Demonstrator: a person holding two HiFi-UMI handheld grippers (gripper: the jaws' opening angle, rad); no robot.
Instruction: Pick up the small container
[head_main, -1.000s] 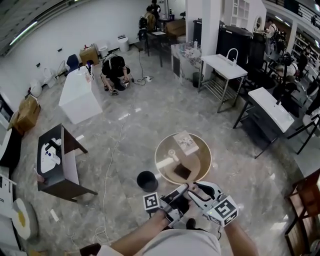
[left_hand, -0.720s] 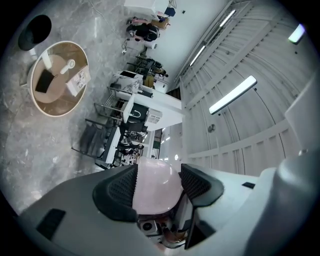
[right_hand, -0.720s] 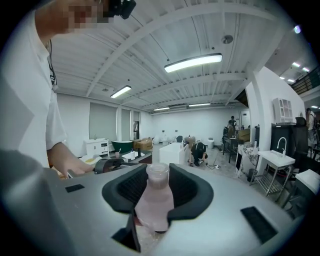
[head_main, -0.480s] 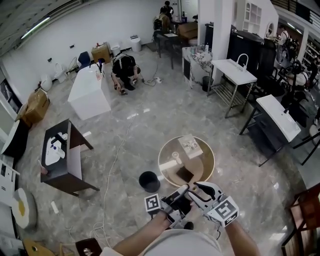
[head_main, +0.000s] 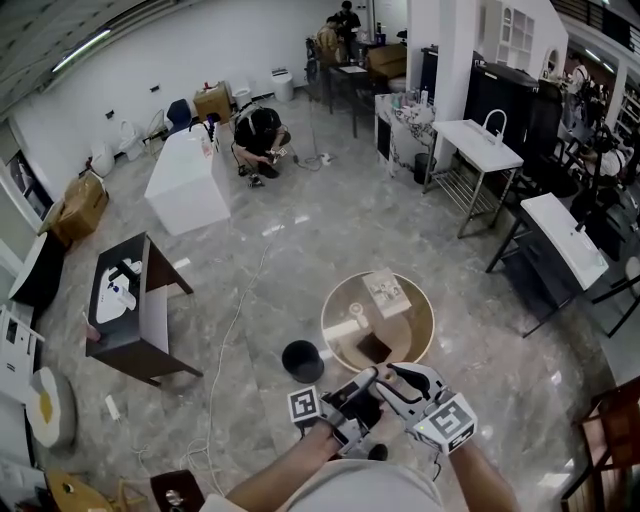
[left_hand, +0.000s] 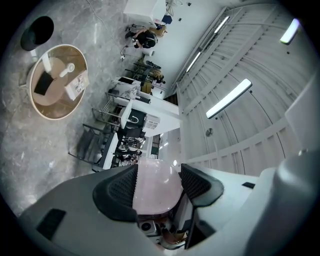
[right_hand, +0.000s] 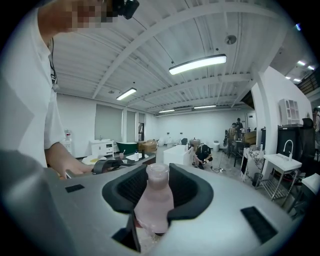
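The small container is a pale pink, frosted bottle with a narrow neck. In the right gripper view the bottle (right_hand: 154, 200) stands upright between the dark pads, and my right gripper (right_hand: 158, 192) is shut on its body. In the left gripper view its rounded end (left_hand: 157, 190) fills the gap between the pads, with my left gripper (left_hand: 159, 187) shut on it. From the head view both tools meet tip to tip close to my body: left gripper (head_main: 362, 388), right gripper (head_main: 392, 376). The bottle is hidden between them there.
A round wooden table (head_main: 426, 330) stands just ahead with a white box (head_main: 385, 292), a dark square (head_main: 371, 348) and a small white item on it. A black round bin (head_main: 302, 360) sits on the floor to its left. Desks, sinks and people are farther off.
The head view has drifted, so the room sits a little differently in the picture. Both grippers stay together near my body with the same grip.
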